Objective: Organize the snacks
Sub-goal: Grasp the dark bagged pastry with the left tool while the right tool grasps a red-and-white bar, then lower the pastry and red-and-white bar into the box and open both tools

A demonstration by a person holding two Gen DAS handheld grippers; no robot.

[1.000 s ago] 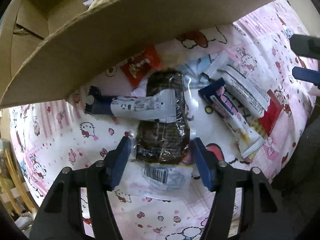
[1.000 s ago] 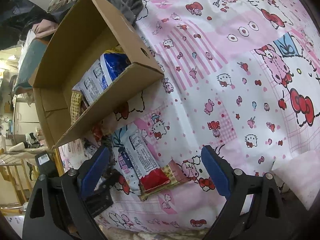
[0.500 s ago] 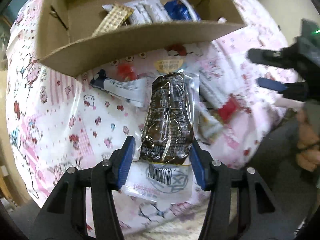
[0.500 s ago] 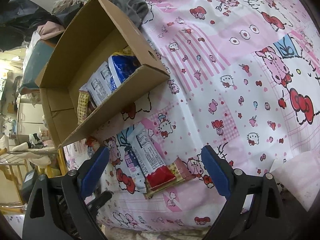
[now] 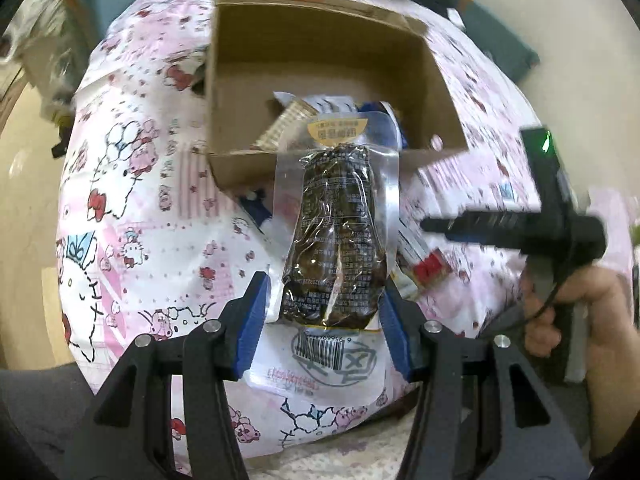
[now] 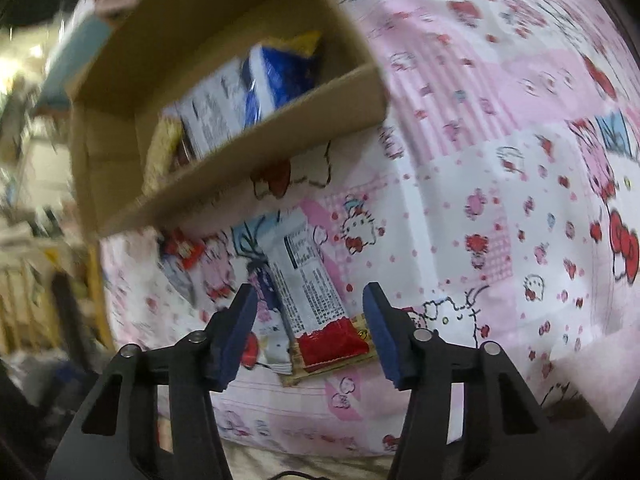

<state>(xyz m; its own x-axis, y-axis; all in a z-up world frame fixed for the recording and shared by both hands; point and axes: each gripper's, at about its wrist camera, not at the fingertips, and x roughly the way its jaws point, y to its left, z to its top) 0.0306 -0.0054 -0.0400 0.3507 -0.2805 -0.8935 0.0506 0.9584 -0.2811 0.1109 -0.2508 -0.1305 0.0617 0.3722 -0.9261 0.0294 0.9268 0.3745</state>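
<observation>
We have the dark vacuum-sealed snack pack point(image 5: 334, 236) clamped between the fingers point(image 5: 251, 322) of the left gripper point(image 5: 326, 322), lifted clear of the pink cartoon-print bed cover point(image 5: 132, 216) and hanging in front of the open cardboard box point(image 5: 240, 92). Its far end with the orange label overlaps the box's near wall in the left wrist view. Inside the box we see several packets already lying at the near side, among them a blue bag point(image 6: 280, 72) and a white-backed wrapper point(image 6: 216, 114).

Our right gripper point(image 6: 308, 328) points down over the loose snacks left on the cover in front of the box. Its fingers are closing around the white-and-red bar point(image 6: 316, 300), which lies between them on top of other wrappers, but the pads do not yet press on it. A small red packet point(image 6: 182, 250) lies further back, close under the box wall.

We judge the step in hand to be carrying the dark pack into the box. Next, we would need to bring it over the near wall, lower it onto the free cardboard floor, and only then spread the fingers.
</observation>
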